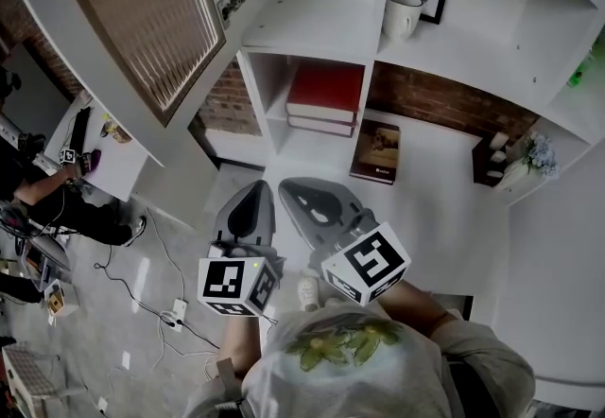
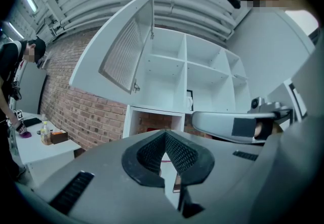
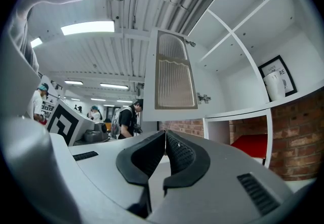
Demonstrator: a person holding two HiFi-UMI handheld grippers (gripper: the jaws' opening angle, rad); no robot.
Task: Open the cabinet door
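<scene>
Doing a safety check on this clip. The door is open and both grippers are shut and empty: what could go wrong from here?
1. The door juts far out, so the person might bump its edge.
2. The left gripper and right gripper sit shut and close together, so they might knock each other on the next move.

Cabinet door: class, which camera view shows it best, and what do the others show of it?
Right gripper view: the whole cabinet door stands open, nearly face-on, ribbed panel and both hinges clear. Left gripper view shows it whole but slanted; head view crops it.
</scene>
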